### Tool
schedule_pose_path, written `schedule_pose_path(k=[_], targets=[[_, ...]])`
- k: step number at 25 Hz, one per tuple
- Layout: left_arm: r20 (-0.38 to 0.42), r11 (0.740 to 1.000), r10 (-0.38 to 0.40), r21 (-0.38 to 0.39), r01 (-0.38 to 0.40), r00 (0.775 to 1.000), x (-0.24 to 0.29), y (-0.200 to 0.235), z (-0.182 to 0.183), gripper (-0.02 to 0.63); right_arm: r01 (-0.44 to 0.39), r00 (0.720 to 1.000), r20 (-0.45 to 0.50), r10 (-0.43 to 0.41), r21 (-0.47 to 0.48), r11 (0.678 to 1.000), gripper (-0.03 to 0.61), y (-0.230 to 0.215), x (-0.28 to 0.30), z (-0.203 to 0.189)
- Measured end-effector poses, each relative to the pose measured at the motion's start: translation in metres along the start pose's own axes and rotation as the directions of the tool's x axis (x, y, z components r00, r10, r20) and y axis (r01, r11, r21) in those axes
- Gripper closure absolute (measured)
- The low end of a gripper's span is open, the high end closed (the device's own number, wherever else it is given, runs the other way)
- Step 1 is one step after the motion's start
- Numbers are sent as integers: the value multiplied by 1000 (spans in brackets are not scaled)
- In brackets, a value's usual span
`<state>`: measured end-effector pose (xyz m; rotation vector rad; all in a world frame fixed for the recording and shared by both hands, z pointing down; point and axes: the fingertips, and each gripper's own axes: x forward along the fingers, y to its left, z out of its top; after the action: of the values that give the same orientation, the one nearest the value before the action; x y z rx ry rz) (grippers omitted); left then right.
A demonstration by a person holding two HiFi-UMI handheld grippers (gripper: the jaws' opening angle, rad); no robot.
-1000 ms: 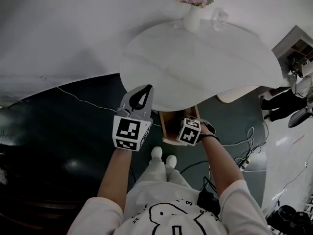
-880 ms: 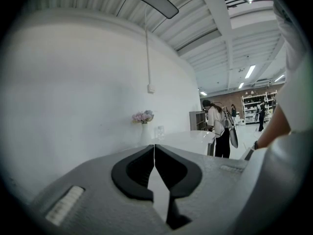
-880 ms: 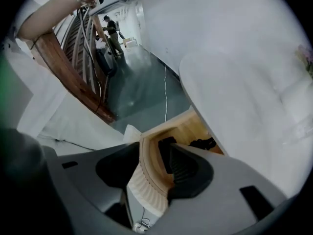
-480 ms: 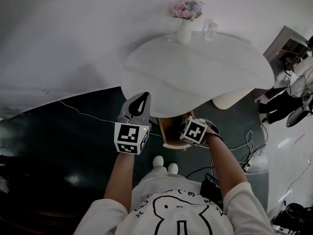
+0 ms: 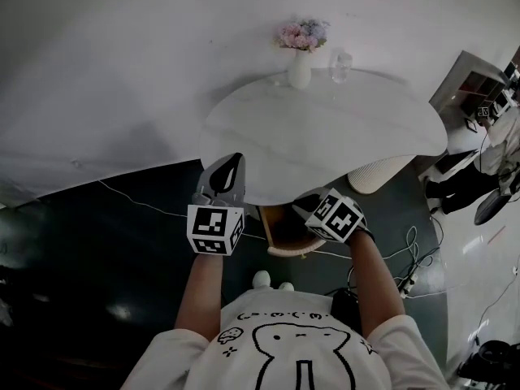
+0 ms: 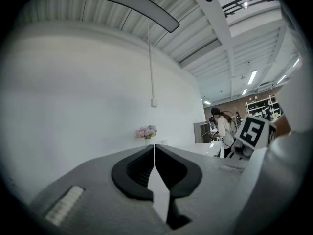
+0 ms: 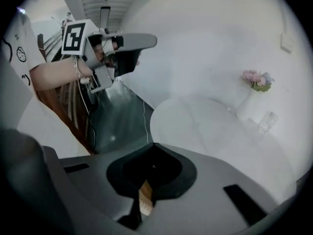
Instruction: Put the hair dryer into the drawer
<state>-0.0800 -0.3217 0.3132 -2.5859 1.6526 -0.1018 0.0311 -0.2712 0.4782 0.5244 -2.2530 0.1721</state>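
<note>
Table [image 5: 325,136]: round, smooth white top
Drawer [image 5: 280,232]: open wooden box, near edge
Left tool [image 5: 230,162]: jaws together, empty
Right tool [image 7: 153,146]: jaws together, empty

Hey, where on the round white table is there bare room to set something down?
The table is bare from its near rim up to the vase and glass at the far edge. Crowded: below the near rim, where the left gripper, right gripper and open drawer cluster.

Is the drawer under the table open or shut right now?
Open. In the head view the wooden drawer juts out from under the white tabletop, its dark inside exposed; what lies in it cannot be told.
</note>
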Motion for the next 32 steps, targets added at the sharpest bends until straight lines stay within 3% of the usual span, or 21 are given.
schedule_pose_path(k=[6,10,16,20,29,32], targets=[[34,1000,7,17,-7,999,3,3,11,595,80,971,218,-94,70,994,578,-12,-34,37],[53,998,20,65,-23,998,5,0,21,595,169,919,336,-205,134,976,577,-27,-67,59],[99,996,9,86,-18,995,7,-1,38,595,339,810,430,-398,210,917,577,-55,-117,81],[126,996,5,86,-16,992,6,1,48,595,429,717,477,-508,273,861,577,-68,-149,87],[170,990,-23,143,-2,985,-1,2,73,595,570,513,516,-686,394,721,578,-86,-212,86],[183,989,-19,149,-9,983,-3,6,81,595,608,463,515,-721,408,681,578,-88,-228,86]])
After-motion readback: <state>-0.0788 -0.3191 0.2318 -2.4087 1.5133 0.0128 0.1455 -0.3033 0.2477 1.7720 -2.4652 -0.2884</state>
